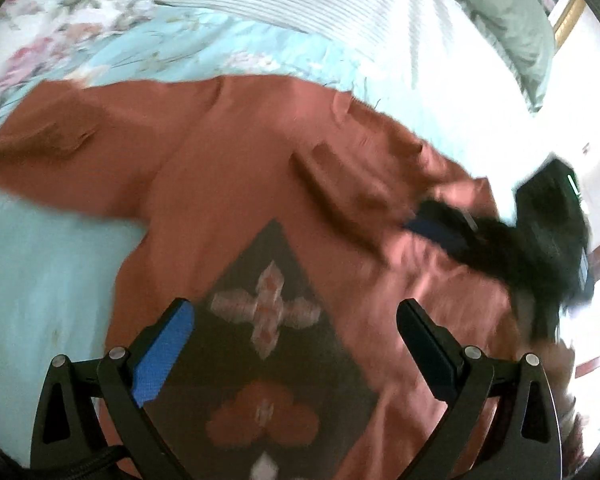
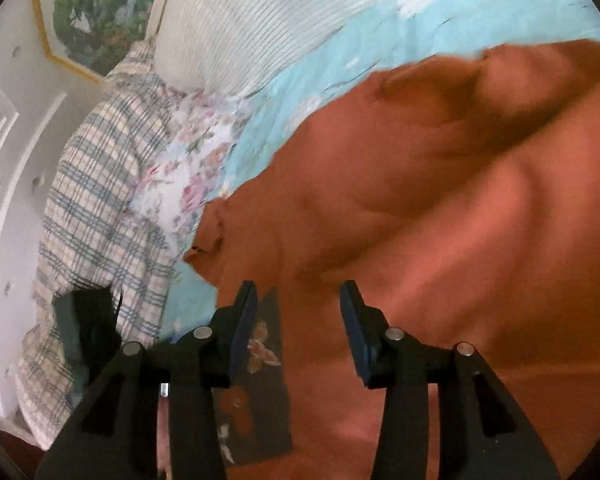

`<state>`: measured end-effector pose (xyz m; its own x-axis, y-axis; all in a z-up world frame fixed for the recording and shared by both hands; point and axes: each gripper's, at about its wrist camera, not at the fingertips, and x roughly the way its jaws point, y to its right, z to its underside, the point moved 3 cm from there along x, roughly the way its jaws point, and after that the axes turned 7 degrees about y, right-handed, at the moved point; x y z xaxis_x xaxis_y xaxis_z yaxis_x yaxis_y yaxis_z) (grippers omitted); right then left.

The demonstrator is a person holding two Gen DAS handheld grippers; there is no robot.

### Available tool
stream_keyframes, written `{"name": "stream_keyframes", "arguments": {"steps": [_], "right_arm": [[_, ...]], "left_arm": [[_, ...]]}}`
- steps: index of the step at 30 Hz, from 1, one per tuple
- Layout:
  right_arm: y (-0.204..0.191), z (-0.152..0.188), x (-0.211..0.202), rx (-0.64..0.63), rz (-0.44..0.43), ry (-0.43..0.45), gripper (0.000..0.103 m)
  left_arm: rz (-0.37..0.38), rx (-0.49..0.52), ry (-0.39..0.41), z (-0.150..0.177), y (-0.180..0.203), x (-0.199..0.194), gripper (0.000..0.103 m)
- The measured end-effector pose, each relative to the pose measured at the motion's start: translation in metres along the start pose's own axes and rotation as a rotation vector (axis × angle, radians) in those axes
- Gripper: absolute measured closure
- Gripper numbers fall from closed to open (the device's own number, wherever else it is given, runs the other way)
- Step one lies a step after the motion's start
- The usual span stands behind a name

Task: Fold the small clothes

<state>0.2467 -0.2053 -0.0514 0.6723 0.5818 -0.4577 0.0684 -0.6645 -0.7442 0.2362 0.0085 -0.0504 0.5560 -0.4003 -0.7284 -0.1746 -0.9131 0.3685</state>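
A rust-orange shirt (image 1: 236, 152) with a dark printed panel (image 1: 268, 320) lies spread on a light blue floral bedsheet (image 1: 40, 264). One sleeve reaches out to the left, and the right side is folded in over the body. My left gripper (image 1: 296, 308) hovers above the printed panel, jaws wide apart and holding nothing. The right gripper (image 1: 418, 216) is blurred at the shirt's right side, its tips at the folded-in cloth. In the right wrist view, my right gripper (image 2: 298, 292) stands open over the shirt (image 2: 460, 200), with loose cloth below and nothing pinched.
A white striped pillow (image 2: 252, 20) lies at the head of the bed. A plaid blanket (image 2: 96, 200) is bunched at the bed's edge beside a white panelled wall (image 2: 4, 160). A green pillow (image 1: 512, 28) and a framed picture (image 2: 100, 12) are beyond.
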Motion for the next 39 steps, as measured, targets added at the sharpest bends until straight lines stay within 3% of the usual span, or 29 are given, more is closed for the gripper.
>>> {"name": "stream_keyframes", "arguments": {"steps": [6,9,11,13,14,15,16,20,22,25,29,31,36,37,38,39], "right_arm": [[0.031,0.011,-0.071,0.055,0.118,0.108,0.058],[0.040,0.015,-0.100,0.079,0.151,0.160,0.058],[0.043,0.016,-0.114,0.091,0.163,0.192,0.058],[0.044,0.014,-0.122,0.097,0.170,0.211,0.058],[0.045,0.013,-0.126,0.097,0.176,0.220,0.058],[0.045,0.011,-0.128,0.095,0.181,0.227,0.058],[0.046,0.010,-0.131,0.095,0.183,0.233,0.058],[0.047,0.006,-0.146,0.079,0.219,0.272,0.058],[0.051,0.003,-0.150,0.067,0.257,0.284,0.058],[0.064,-0.005,-0.151,0.072,0.316,0.290,0.058],[0.087,-0.020,-0.150,0.057,0.421,0.282,0.058],[0.102,-0.032,-0.141,0.042,0.477,0.250,0.058],[0.130,-0.049,-0.107,0.026,0.561,0.140,0.058],[0.132,-0.051,-0.103,0.014,0.547,0.129,0.061],[0.133,-0.053,-0.102,0.006,0.539,0.125,0.089],[0.135,-0.055,-0.106,0.015,0.532,0.129,0.091]], "left_arm": [[0.107,-0.010,-0.135,-0.067,0.005,0.082,0.003],[0.141,0.024,-0.220,-0.079,0.017,0.118,0.004],[0.115,0.083,-0.216,-0.080,0.027,0.129,0.008],[0.098,0.168,-0.174,-0.079,0.039,0.127,0.050],[0.097,0.197,-0.173,-0.077,0.044,0.128,0.087],[0.109,0.199,-0.174,-0.076,0.046,0.126,0.098],[0.109,0.187,-0.139,-0.075,0.046,0.116,0.098],[-0.004,0.140,0.138,-0.082,0.024,0.051,0.098],[-0.073,0.094,0.179,-0.083,0.002,0.041,0.098],[-0.071,0.038,0.129,-0.078,-0.021,0.051,0.098],[-0.075,-0.017,0.151,-0.067,-0.030,0.051,0.098],[-0.044,-0.064,0.152,-0.062,-0.033,0.050,0.098],[-0.040,-0.039,0.128,-0.053,-0.027,0.051,0.097],[-0.037,-0.037,0.127,-0.052,-0.026,0.051,0.097],[-0.034,-0.032,0.130,-0.053,-0.023,0.051,0.097],[-0.030,-0.027,0.133,-0.054,-0.021,0.050,0.097]]}}
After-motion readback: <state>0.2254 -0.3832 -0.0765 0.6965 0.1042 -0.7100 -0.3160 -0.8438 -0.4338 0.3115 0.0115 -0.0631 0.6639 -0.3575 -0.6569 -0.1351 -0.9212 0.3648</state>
